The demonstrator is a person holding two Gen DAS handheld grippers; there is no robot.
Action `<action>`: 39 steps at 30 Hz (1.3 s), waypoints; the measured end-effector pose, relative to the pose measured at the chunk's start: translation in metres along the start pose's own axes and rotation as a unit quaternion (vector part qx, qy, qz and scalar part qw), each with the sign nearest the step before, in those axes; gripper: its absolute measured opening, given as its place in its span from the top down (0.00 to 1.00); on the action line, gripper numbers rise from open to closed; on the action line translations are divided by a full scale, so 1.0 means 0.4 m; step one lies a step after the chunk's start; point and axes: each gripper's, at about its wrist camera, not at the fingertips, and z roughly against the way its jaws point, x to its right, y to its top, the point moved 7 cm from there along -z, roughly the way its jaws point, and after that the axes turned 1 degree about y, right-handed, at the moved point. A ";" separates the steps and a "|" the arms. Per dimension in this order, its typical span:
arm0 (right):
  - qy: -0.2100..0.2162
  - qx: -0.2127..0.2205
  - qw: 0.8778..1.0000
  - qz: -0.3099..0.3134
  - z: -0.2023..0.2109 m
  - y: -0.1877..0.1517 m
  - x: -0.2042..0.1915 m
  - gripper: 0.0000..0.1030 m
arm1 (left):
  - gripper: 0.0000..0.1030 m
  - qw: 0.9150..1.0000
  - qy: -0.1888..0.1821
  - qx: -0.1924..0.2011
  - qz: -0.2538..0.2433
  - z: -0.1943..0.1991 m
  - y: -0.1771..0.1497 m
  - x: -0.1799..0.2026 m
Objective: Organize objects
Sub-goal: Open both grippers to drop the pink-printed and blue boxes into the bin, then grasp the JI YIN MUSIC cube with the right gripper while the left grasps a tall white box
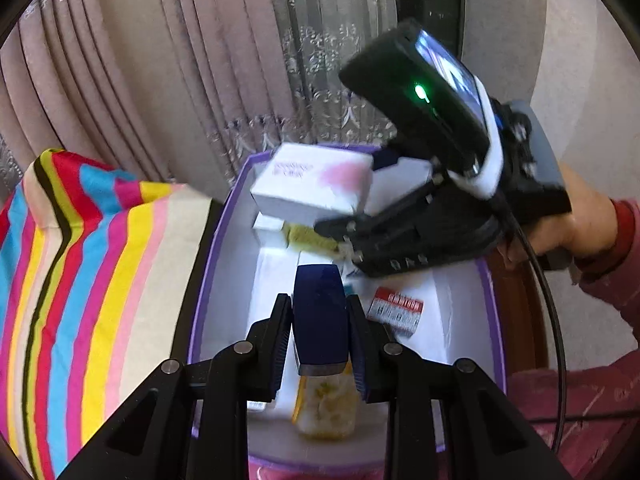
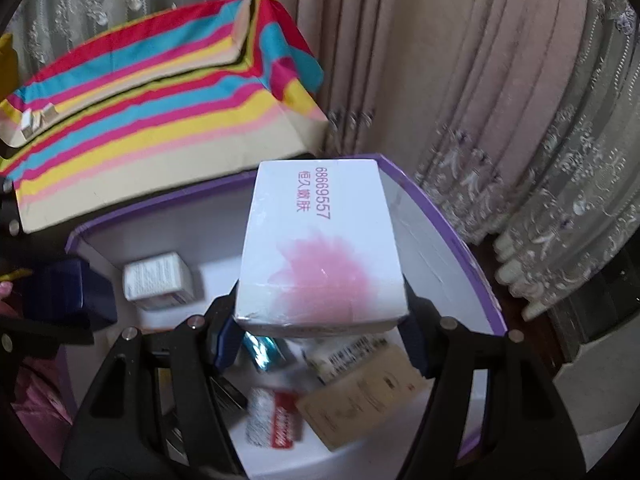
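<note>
A white carton with a pink bloom sits clamped between the right fingers, pointing forward past their tips. A dark blue-capped bottle stands pinched between the left fingers.

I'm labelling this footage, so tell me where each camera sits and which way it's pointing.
Left wrist: on the left claw, looking down into the purple-rimmed box; its fingers pinch a dark blue item, and the right claw and hand show.
Right wrist: on the right claw, above that box, gripping a white carton.
Shared: box, carton, striped cloth, curtains.
</note>
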 end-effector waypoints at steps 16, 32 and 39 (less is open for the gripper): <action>0.027 0.002 0.997 0.073 0.012 0.181 -0.284 0.09 | 0.08 0.959 0.158 0.077 0.223 0.203 -0.275 -0.416; 0.255 0.040 0.898 0.358 -0.154 0.422 -1.296 0.08 | 0.08 0.713 0.427 -0.018 0.555 0.565 -1.159 -0.961; 0.303 0.027 0.879 0.366 -0.277 0.548 -1.567 0.08 | 0.00 0.678 0.405 -0.015 0.614 0.574 -1.236 -0.955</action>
